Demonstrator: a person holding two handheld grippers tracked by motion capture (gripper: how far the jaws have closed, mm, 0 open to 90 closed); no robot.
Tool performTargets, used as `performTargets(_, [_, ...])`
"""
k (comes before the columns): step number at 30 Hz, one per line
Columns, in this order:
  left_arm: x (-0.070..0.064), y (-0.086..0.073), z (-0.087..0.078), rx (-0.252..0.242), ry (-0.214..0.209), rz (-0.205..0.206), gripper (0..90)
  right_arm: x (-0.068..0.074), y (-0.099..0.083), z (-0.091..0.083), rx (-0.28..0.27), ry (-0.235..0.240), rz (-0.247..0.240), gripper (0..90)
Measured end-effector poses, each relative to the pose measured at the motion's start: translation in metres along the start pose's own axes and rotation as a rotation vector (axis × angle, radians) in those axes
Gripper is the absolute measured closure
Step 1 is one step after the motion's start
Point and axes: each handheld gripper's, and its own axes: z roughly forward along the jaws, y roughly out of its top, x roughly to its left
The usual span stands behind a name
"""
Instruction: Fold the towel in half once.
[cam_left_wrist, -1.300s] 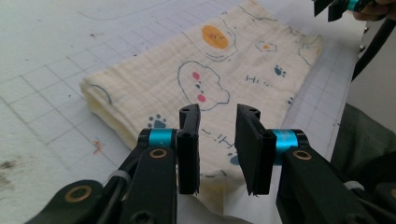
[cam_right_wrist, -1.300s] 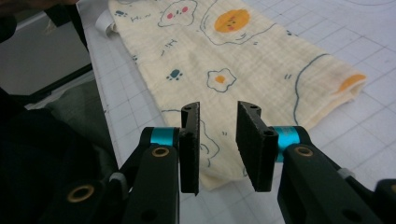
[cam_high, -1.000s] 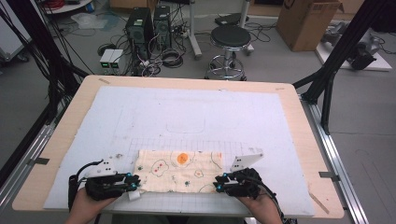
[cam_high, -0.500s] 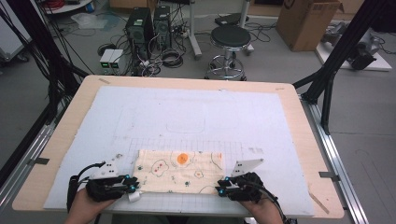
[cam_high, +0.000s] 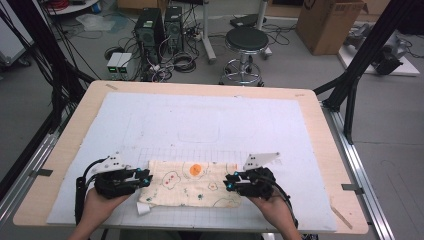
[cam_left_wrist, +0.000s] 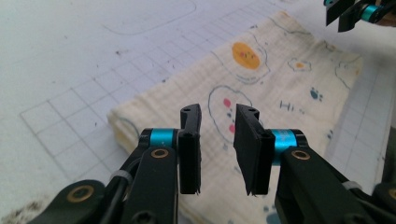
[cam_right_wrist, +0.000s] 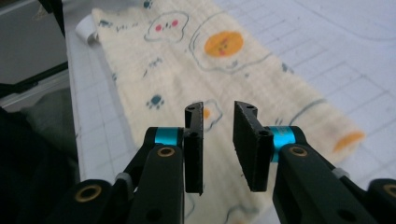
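Note:
A folded cream cloth printed with little drawings and an orange circle lies flat on the white gridded mat, close to the near edge. A white tag pokes out at its near left corner. My left gripper hovers at the cloth's left end, open, with nothing between its jaws. My right gripper hovers over the right end, open too. In the left gripper view the cloth lies under the left gripper, with the right gripper beyond. The right gripper hangs over the cloth.
The mat covers a wooden table with a bare rim. A faint drawn outline marks the mat's middle. Beyond the far edge stand a black stool, computer towers and a cardboard box. Black frame posts rise on both sides.
Both hands have moved a little forward from the table's near edge, bringing the grippers over the cloth's two ends. The cloth has stayed where it was.

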Motion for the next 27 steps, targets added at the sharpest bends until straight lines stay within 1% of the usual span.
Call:
performTargets(1, [0.0,0.003,0.002,-0.007,-0.005,0.001,73.2,-0.002,0.004,0.002,-0.006,0.004,0.008,76.3])
performTargets(3, [0.0,0.008,0.009,-0.008,-0.003,0.004,77.0,-0.005,0.011,0.007,-0.017,0.015,0.018,77.9])
performTargets(5, [0.0,0.013,0.016,0.004,-0.004,0.014,80.8,-0.008,0.019,0.012,-0.021,0.016,0.026,80.8])
performTargets(6, [0.0,0.015,0.021,0.013,-0.004,0.017,83.1,-0.01,0.022,0.015,-0.025,0.023,0.028,83.0])
performTargets(7, [0.0,0.017,0.026,0.022,-0.009,0.014,84.9,-0.011,0.026,0.018,-0.026,0.032,0.031,88.2])
performTargets(8, [0.0,0.02,0.031,0.033,-0.014,0.014,85.6,-0.013,0.03,0.022,-0.024,0.053,0.034,89.7])
performTargets(10, [-0.002,0.025,0.041,0.037,-0.022,0.029,88.0,-0.015,0.036,0.032,-0.008,0.092,0.056,89.9])
performTargets(11, [-0.002,0.028,0.045,0.042,-0.027,0.039,88.6,-0.015,0.039,0.039,0.003,0.092,0.061,89.8])
performTargets(12, [-0.003,0.03,0.051,0.05,-0.03,0.038,89.2,-0.015,0.042,0.045,0.015,0.092,0.061,89.8])
performTargets(13, [-0.003,0.032,0.056,0.067,-0.033,0.053,89.4,-0.016,0.044,0.051,0.02,0.096,0.064,89.8])
performTargets(15, [-0.005,0.036,0.067,0.099,-0.034,0.07,89.5,-0.018,0.047,0.063,0.026,0.096,0.073,89.8])
performTargets(18, [-0.005,0.039,0.081,0.122,-0.039,0.078,89.5,-0.022,0.052,0.077,0.034,0.092,0.09,89.8])
performTargets(19, [-0.005,0.039,0.085,0.134,-0.037,0.078,89.5,-0.023,0.053,0.081,0.041,0.081,0.092,89.8])
performTargets(21, [-0.005,0.038,0.091,0.171,-0.025,0.089,89.5,-0.025,0.055,0.089,0.059,0.074,0.101,89.8])
performTargets(24, [-0.003,0.034,0.096,0.238,0.002,0.103,89.5,-0.027,0.055,0.098,0.096,0.042,0.1,89.8])
performTargets(25, [-0.002,0.033,0.097,0.251,0.009,0.109,89.5,-0.027,0.055,0.1,0.117,0.028,0.106,89.8])
performTargets(27, [0.002,0.033,0.096,0.253,0.009,0.091,89.5,-0.028,0.053,0.104,0.16,0.002,0.093,89.8])
